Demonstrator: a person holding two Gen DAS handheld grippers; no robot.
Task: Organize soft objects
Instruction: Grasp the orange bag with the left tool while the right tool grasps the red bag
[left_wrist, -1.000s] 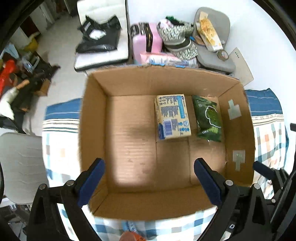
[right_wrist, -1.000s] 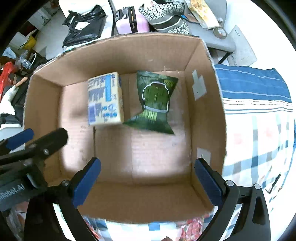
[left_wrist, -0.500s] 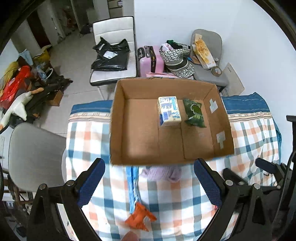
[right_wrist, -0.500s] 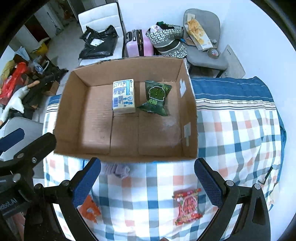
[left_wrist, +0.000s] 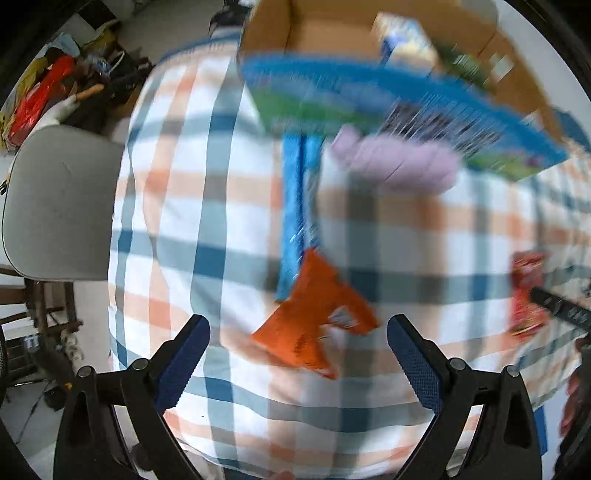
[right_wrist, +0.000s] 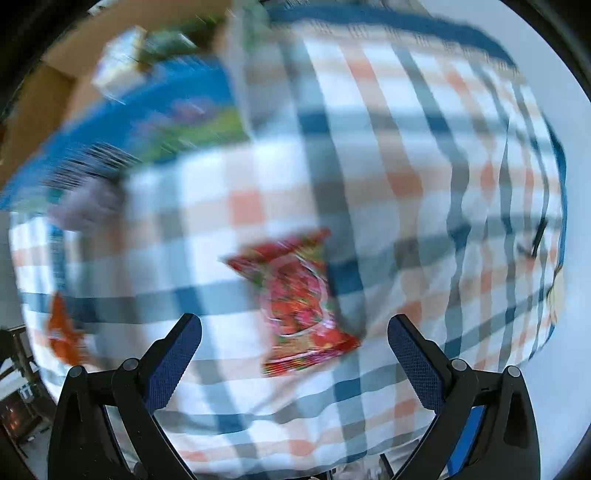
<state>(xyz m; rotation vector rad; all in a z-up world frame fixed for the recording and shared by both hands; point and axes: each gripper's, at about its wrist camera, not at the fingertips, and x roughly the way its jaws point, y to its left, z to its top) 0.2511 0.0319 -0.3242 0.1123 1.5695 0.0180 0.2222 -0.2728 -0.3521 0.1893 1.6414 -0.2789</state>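
A checked cloth (left_wrist: 207, 206) covers the surface beside a grey chair (left_wrist: 55, 199).

Right claw (right_wrist: 293, 347), jaws spread, above red snack packet (right_wrist: 297, 299) on checked cloth (right_wrist: 388, 166); cardboard box (right_wrist: 55, 85) upper left.

A bench under a blue, orange and white checked cloth (left_wrist: 229, 206) carries an open cardboard box (left_wrist: 517, 62), an orange pouch (left_wrist: 317, 325), a red snack packet (right_wrist: 299, 299), a lilac soft bundle (left_wrist: 399, 162) and a blue strip (left_wrist: 293, 206).
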